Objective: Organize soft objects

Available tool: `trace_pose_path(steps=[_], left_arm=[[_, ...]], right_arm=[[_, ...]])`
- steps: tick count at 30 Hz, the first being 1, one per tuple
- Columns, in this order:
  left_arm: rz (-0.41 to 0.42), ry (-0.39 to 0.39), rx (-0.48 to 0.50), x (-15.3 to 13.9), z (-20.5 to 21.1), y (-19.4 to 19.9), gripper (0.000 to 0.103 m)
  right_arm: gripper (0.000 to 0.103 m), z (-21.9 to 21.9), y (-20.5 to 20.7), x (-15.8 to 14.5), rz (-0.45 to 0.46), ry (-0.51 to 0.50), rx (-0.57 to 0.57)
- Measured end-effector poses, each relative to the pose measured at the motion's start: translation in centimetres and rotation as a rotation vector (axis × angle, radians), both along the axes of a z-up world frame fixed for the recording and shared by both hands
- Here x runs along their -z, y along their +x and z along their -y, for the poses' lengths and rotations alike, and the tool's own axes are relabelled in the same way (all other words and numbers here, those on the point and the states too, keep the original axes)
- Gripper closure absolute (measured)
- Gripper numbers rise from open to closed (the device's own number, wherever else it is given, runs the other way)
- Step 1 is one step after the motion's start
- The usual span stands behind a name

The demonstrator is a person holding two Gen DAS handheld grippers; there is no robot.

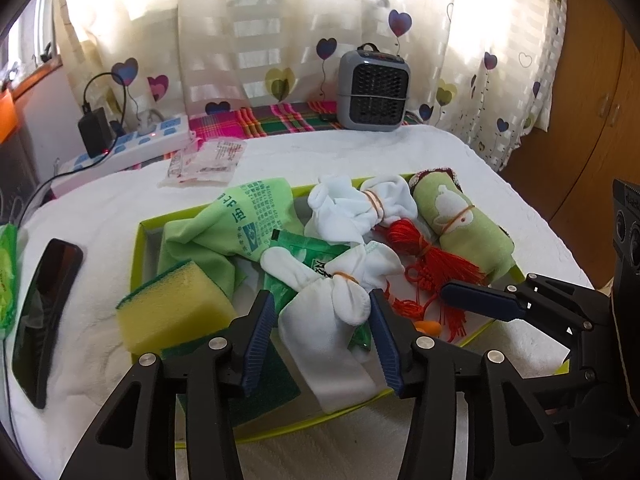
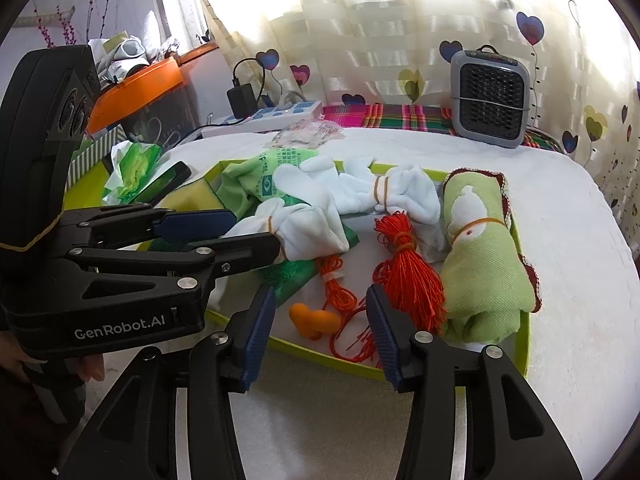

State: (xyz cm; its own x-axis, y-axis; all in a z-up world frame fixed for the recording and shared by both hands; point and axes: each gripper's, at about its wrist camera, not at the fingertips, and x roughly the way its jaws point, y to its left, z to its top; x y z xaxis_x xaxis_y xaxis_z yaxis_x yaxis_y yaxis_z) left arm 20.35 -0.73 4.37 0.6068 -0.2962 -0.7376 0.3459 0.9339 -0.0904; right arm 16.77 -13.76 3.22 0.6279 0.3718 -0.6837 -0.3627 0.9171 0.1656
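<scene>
A lime-green tray (image 1: 138,248) on the white towel holds the soft things. A white sock bundle (image 1: 320,324) tied with a rubber band lies between the pads of my left gripper (image 1: 324,320), which stands open around it. Also in the tray are a yellow sponge (image 1: 172,304), a green printed cloth (image 1: 224,224), a second white bundle (image 1: 360,204), a red tassel (image 1: 436,264) and a rolled green towel (image 1: 460,224). My right gripper (image 2: 320,320) is open over the tray's near rim (image 2: 320,356), with an orange soft piece (image 2: 312,318) and red cord between its fingers, the tassel (image 2: 408,276) beside its right one.
A black phone (image 1: 40,320) lies left of the tray. At the back stand a grey heater (image 1: 374,88), a power strip (image 1: 152,140) with a charger, and a plastic packet (image 1: 204,160). A wooden cupboard (image 1: 592,100) rises at the right. A green tissue pack (image 2: 136,168) sits far left.
</scene>
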Motion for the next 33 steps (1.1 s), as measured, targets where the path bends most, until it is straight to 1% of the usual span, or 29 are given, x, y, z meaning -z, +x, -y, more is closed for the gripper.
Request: trace_pose_path(steps=[11, 18, 21, 26, 33], left_arm=[[0.011, 0.001, -0.018, -0.7, -0.2, -1.4, 0.055], [0.028, 0.021, -0.064, -1.2, -0.8, -3.1, 0.055], [0.022, 0.021, -0.081, -1.2, -1.1, -3.7, 0.055], [0.032, 0.056, -0.128, -1.2, -1.6, -5.1, 0.055], [0.029, 0.075, -0.179, -0.6, -2.1, -7.6, 0.055]], right_arm=[[0.052, 0.4, -1.0, -0.4, 0.011, 0.005, 0.019], [0.050, 0.7, -2.1, -0.8, 0.027, 0.011, 0.026], [0.049, 0.9, -2.6, -0.9, 0.035, 0.014, 0.035], [0.048, 1.2, -3.5, -1.2, 0.045, 0.020, 0.052], [0.047, 1.4, -4.7, -1.2, 0.044, 0.013, 0.076]])
